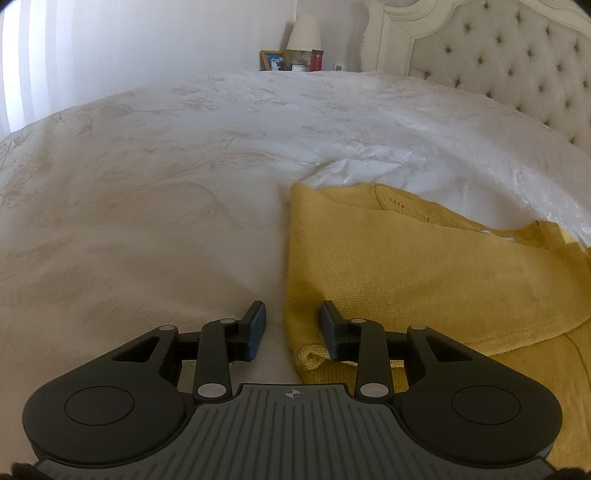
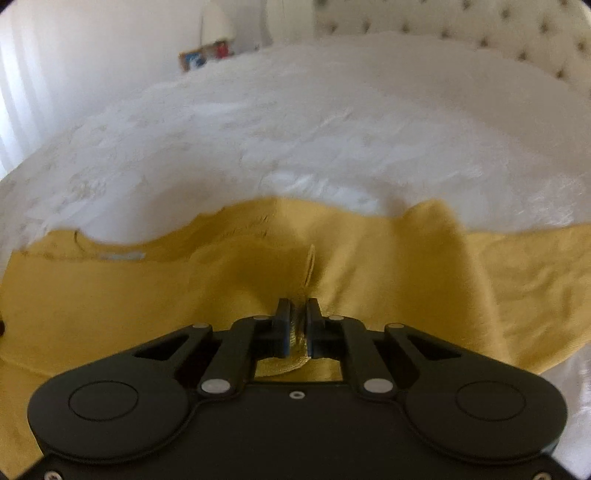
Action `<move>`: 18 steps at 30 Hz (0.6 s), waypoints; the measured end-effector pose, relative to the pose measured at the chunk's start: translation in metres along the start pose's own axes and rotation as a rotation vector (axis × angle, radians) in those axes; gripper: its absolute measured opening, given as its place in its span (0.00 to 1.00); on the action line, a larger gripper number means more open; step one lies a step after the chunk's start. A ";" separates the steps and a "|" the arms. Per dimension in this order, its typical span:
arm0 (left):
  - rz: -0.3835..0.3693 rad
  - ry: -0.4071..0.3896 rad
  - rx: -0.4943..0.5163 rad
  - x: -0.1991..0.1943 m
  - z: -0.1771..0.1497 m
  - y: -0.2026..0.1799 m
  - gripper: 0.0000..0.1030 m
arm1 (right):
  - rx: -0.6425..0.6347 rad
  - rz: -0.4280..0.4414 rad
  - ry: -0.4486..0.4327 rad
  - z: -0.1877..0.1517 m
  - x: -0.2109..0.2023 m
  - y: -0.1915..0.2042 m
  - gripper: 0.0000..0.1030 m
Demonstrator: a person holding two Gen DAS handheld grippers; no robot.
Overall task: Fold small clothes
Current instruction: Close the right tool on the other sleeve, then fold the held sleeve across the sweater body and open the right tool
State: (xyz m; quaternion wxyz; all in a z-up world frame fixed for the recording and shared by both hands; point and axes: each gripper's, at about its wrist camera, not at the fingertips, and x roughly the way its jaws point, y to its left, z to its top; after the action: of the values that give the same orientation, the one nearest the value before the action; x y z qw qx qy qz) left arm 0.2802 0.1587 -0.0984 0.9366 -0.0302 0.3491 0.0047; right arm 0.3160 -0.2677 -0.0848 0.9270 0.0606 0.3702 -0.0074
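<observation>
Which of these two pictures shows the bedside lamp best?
The left wrist view: the lamp is sharp there, its cream shade standing behind a picture frame and a red cup. In the right wrist view the lamp is only a pale blur.

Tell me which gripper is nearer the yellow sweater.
Right. The right gripper is shut on the sweater, pinching its edge. The left gripper is open, straddling its hem, gripping nothing.

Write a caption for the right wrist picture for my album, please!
The right claw pinches a fold of the yellow knit top lying on the white bedspread.
</observation>
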 end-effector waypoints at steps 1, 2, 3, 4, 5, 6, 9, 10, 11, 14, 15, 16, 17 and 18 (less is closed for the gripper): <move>0.001 -0.001 -0.003 0.000 0.000 0.000 0.33 | 0.030 -0.026 -0.007 0.000 -0.003 -0.005 0.15; 0.003 -0.003 -0.006 -0.001 -0.001 0.000 0.33 | 0.061 -0.030 0.008 -0.002 -0.001 -0.011 0.15; 0.007 -0.005 -0.005 -0.001 -0.002 -0.001 0.33 | 0.089 -0.025 0.034 -0.005 0.002 -0.018 0.15; 0.011 -0.006 -0.002 -0.001 -0.002 -0.002 0.33 | 0.096 -0.023 0.044 -0.009 0.003 -0.022 0.16; 0.013 -0.008 0.000 -0.001 -0.002 -0.001 0.33 | 0.093 -0.017 0.036 -0.012 0.000 -0.025 0.23; 0.015 -0.010 0.000 -0.001 -0.002 -0.002 0.33 | 0.095 -0.007 0.018 -0.014 -0.005 -0.027 0.29; 0.021 -0.030 0.003 -0.001 -0.005 -0.002 0.33 | 0.155 0.044 -0.022 -0.022 -0.029 -0.047 0.56; 0.024 -0.043 0.007 -0.002 -0.007 -0.003 0.33 | 0.175 0.046 -0.030 -0.024 -0.036 -0.055 0.57; 0.026 -0.061 0.012 -0.002 -0.010 -0.004 0.34 | 0.189 0.038 -0.031 -0.024 -0.040 -0.062 0.57; 0.033 -0.100 0.012 -0.003 -0.016 -0.005 0.37 | 0.253 -0.014 -0.033 -0.029 -0.056 -0.098 0.58; 0.031 -0.104 0.008 -0.004 -0.016 -0.004 0.38 | 0.274 -0.041 -0.038 -0.031 -0.061 -0.111 0.60; 0.024 -0.108 0.002 -0.004 -0.015 -0.003 0.42 | 0.290 -0.070 -0.043 -0.032 -0.065 -0.121 0.65; 0.008 -0.109 -0.003 -0.004 -0.015 -0.002 0.48 | 0.312 -0.111 -0.052 -0.034 -0.070 -0.137 0.67; -0.016 -0.111 -0.008 -0.003 -0.016 -0.001 0.52 | 0.328 -0.134 -0.057 -0.033 -0.070 -0.146 0.68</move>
State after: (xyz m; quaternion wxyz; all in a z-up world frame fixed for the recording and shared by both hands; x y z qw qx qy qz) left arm 0.2675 0.1569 -0.1079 0.9544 -0.0362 0.2965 0.0003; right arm 0.2341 -0.4111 -0.0756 0.9122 0.1859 0.3409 -0.1310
